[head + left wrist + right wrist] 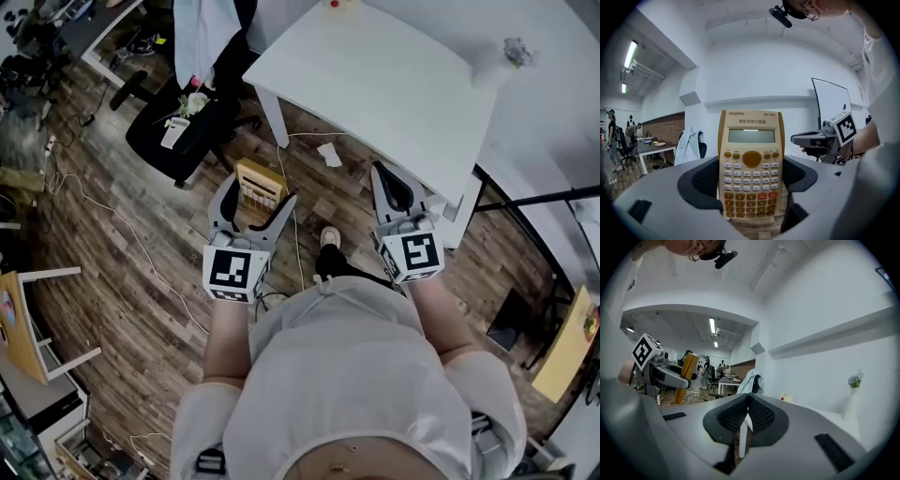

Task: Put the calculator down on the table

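Observation:
A tan calculator [258, 184] with a grey screen stands upright between the jaws of my left gripper [261, 195], which is shut on its sides. In the left gripper view the calculator [751, 140] faces the camera, keys and screen showing, held in the air above the wooden floor. The white table [375, 84] lies ahead and to the right, a short way beyond both grippers. My right gripper [382, 173] is beside the table's near edge, its jaws shut together on nothing [749, 397]. From the right gripper view the calculator [686, 376] shows edge-on at left.
A black office chair [178, 127] with a pale jacket over it stands at the left of the table. Cables and a paper scrap [329, 155] lie on the wooden floor. A small vase of flowers [517, 52] sits at the table's far right. People stand in the distance.

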The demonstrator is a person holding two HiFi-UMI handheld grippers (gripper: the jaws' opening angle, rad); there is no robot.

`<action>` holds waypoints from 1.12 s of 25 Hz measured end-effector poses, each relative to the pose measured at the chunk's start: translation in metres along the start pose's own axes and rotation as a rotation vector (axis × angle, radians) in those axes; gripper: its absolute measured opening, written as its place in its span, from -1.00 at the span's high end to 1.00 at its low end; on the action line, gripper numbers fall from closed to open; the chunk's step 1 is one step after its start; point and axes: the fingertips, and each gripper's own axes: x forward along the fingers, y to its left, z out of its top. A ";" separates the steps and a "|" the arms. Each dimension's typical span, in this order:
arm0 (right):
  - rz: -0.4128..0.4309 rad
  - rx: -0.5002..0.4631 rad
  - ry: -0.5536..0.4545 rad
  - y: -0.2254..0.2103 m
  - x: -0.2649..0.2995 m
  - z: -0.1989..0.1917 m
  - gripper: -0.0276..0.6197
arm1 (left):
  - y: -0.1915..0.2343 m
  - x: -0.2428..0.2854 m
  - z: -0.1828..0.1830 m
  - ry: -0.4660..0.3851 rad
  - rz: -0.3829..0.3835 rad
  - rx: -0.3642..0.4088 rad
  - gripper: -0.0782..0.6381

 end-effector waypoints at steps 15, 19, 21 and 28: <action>-0.137 0.034 0.010 -0.144 0.116 -0.007 0.90 | 0.030 0.209 0.038 0.001 -0.167 0.025 -0.33; -0.203 0.042 0.031 -0.166 0.133 -0.015 0.90 | 0.035 0.255 0.039 0.012 -0.244 0.035 -0.33; -0.235 0.058 0.053 -0.177 0.145 -0.023 0.90 | 0.039 0.280 0.034 0.027 -0.284 0.062 -0.33; -0.342 0.093 0.097 -0.213 0.199 -0.048 0.90 | 0.064 0.366 0.005 0.104 -0.422 0.103 -0.33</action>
